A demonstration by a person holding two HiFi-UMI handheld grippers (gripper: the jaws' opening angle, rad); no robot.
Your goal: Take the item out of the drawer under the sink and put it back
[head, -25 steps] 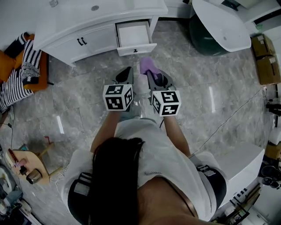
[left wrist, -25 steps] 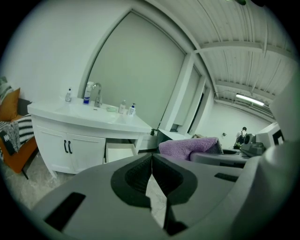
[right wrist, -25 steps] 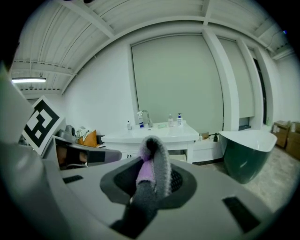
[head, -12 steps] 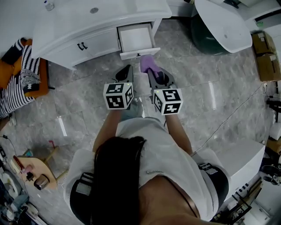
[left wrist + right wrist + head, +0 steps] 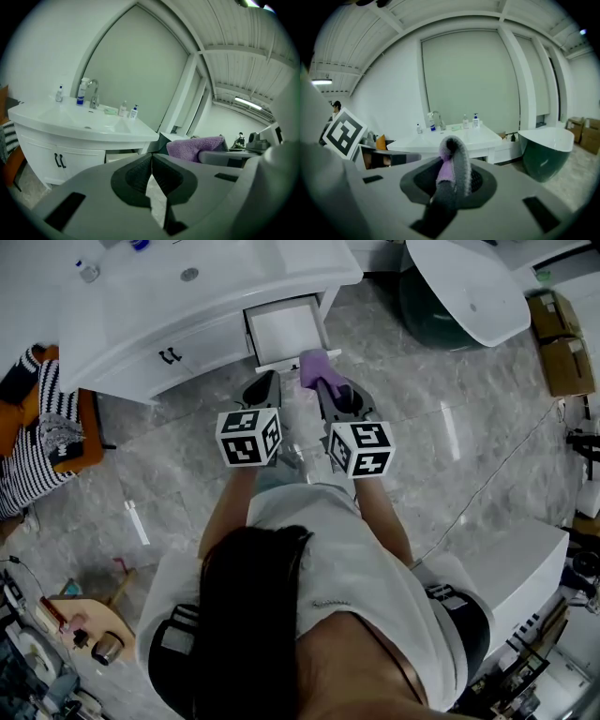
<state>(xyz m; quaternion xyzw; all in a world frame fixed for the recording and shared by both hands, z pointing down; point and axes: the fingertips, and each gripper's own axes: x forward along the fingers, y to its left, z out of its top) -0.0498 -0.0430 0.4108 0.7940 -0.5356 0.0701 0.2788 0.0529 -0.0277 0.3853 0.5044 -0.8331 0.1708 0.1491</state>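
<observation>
Towel (image 5: 313,367) gripped by the right gripper (image 5: 323,382) just before the open drawer (image 5: 284,329).
Head view: the left gripper (image 5: 271,382) hung beside it, short of the drawer. Left gripper view: its jaws were pressed together, empty. Right gripper view: the jaws pinched a towel fold. It looked soft, light and floppy, best held at a bunched fold.

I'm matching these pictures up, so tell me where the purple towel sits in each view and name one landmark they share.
Head view: purple towel at upper centre, just in front of the open drawer.
Left gripper view: right of centre, at mid height.
Right gripper view: centre, low, close to the camera.
Shared landmark: the white sink, seen in all three.
</observation>
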